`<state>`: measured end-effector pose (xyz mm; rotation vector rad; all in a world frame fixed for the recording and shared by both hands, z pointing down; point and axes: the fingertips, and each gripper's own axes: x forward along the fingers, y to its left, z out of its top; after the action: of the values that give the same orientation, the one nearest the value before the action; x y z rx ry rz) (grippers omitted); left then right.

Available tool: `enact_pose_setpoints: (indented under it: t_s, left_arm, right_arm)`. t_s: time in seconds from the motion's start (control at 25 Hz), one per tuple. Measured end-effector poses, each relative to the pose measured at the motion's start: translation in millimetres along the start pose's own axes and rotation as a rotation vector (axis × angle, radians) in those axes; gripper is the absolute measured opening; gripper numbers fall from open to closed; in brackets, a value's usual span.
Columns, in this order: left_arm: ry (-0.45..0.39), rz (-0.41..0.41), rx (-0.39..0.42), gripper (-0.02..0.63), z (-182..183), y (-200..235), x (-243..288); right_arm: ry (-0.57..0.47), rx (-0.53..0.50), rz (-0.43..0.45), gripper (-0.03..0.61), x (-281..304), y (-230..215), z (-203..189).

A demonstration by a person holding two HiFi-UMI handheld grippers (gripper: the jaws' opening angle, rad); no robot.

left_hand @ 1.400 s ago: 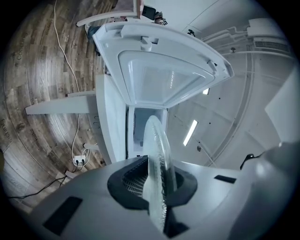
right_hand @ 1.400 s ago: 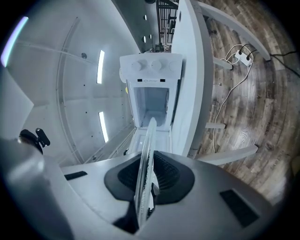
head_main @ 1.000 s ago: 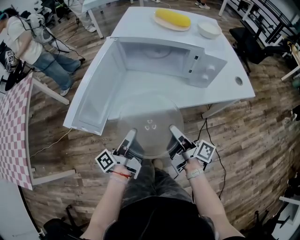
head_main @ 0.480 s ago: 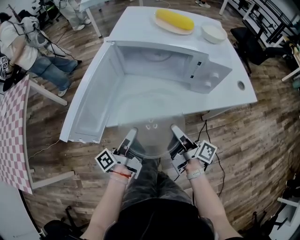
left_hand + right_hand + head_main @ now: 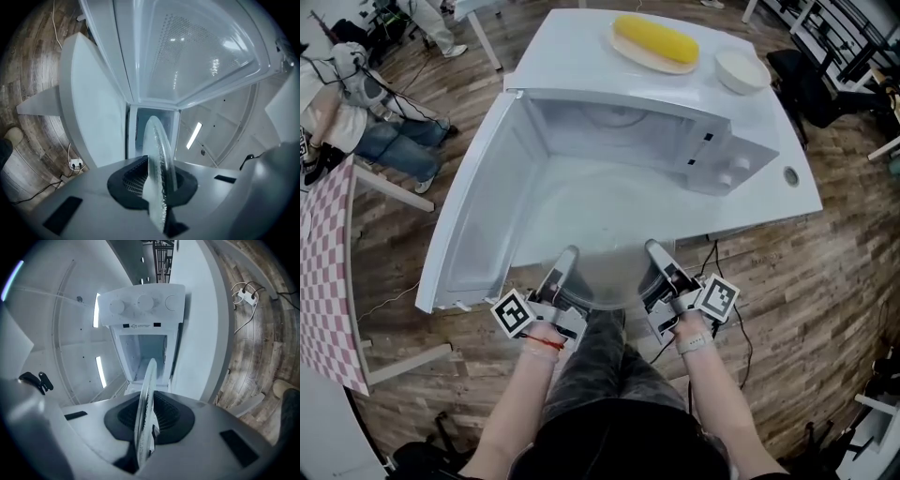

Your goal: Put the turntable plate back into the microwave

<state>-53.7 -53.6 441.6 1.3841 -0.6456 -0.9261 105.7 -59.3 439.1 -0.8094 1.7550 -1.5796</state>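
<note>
A clear glass turntable plate (image 5: 607,281) hangs level in front of the white microwave (image 5: 619,141), held by its near rim on both sides. My left gripper (image 5: 565,265) is shut on the plate's left edge and my right gripper (image 5: 657,260) on its right edge. The microwave door (image 5: 473,220) swings wide open to the left and the cavity faces me. In the left gripper view the plate (image 5: 157,154) stands edge-on between the pads (image 5: 129,180), pointing at the cavity. The right gripper view shows the same plate (image 5: 146,394) below the knob panel (image 5: 140,303).
The microwave sits on a white table (image 5: 572,47) with a corn cob (image 5: 654,39) on a plate and a white bowl (image 5: 742,67) behind it. A checkered table (image 5: 323,272) and a seated person (image 5: 356,103) are at left. Cables lie on the wood floor (image 5: 825,281).
Both grippers have carried the plate forward, over the table's front edge and closer to the open cavity. The grip on the plate is unchanged.
</note>
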Motion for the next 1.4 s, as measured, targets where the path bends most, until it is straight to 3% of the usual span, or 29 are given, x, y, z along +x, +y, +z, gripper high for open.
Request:
enact_pose_setpoints:
  t_s: [1.4]
  left_arm:
    - [-0.054,0.001,-0.063,0.033,37,27,81]
  right_arm:
    - [-0.072,0.021,-0.008,0.043,63,-25,68]
